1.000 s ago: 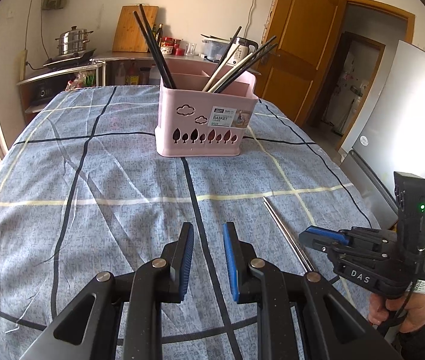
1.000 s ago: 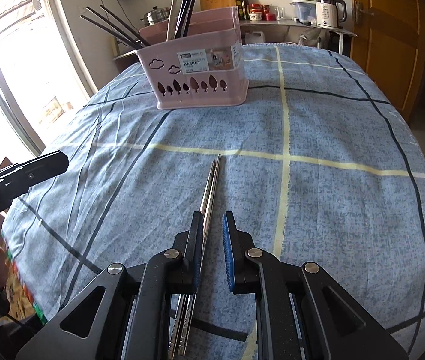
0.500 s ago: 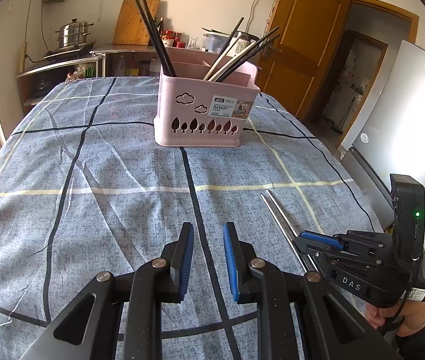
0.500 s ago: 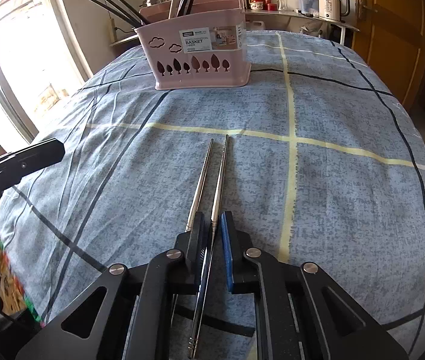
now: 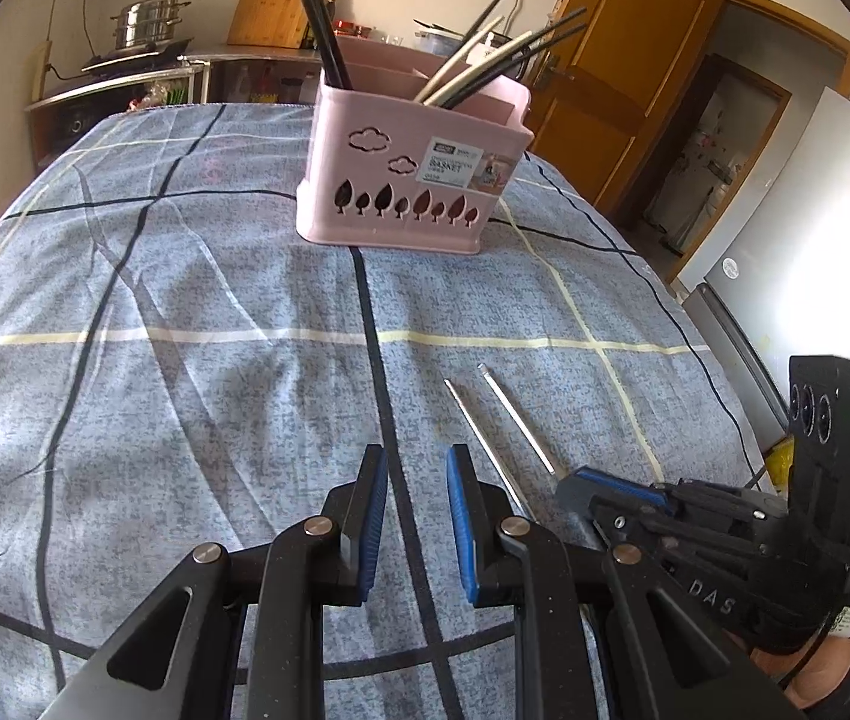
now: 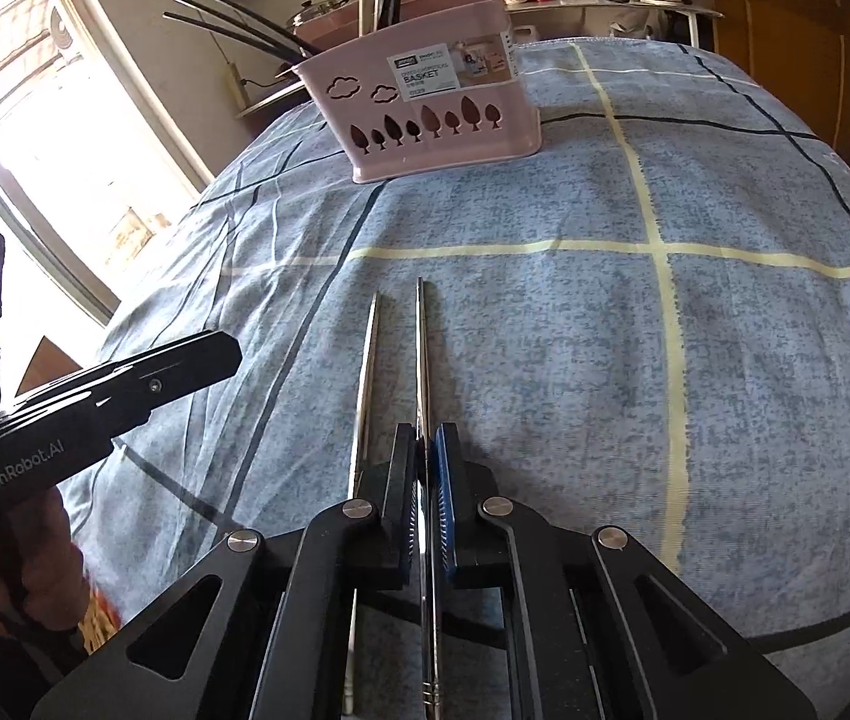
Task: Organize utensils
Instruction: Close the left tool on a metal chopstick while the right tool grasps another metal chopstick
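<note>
Left wrist view takes in the whole blue checked tablecloth, with the pink basket standing at its far middle, dark and pale chopsticks leaning out of its compartments; behind the basket are a steamer pot and a wooden door. Only this view shows the right gripper from the side, low on the cloth well short of the basket and to its right. The right wrist view alone shows what that tool is doing: its pads are pressed onto one of two metal chopsticks, while the other chopstick lies just beside it on the cloth, outside the left pad. Both are thin, straight and silvery, pointing toward the basket, tips slightly apart.

The left gripper hangs over the cloth nearer than the basket, its blue pads spread with nothing between them.

Half a second ago the right pads had a visible gap around the chopstick; now they are closed onto it. The basket appears larger in both views.
</note>
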Demonstrator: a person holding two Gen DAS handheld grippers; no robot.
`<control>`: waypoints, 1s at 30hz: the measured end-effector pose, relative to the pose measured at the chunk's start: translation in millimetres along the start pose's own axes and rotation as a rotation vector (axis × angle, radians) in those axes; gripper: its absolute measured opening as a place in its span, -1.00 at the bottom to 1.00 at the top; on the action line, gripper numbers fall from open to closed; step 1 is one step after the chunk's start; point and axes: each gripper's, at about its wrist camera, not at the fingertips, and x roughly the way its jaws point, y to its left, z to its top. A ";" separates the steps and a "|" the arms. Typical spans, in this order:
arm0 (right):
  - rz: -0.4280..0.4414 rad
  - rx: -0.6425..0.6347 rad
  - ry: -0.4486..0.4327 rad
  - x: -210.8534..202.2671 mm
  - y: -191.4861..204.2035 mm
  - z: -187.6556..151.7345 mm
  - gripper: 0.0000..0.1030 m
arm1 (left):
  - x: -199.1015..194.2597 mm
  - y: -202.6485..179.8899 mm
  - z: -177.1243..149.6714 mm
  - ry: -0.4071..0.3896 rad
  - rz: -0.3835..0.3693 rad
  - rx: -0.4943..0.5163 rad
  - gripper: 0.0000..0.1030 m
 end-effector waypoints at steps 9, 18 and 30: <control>-0.065 0.069 -0.021 -13.6 -32.0 3.2 -0.87 | 42.3 -22.1 5.0 0.082 -0.033 -0.008 -0.61; -0.077 0.062 -0.024 -12.8 -40.8 13.4 -0.77 | 58.6 -48.3 6.9 0.053 0.080 0.142 -0.80; -0.091 -0.071 0.027 13.2 -30.6 43.6 -0.75 | 56.1 -26.6 19.8 0.081 0.058 0.164 -0.89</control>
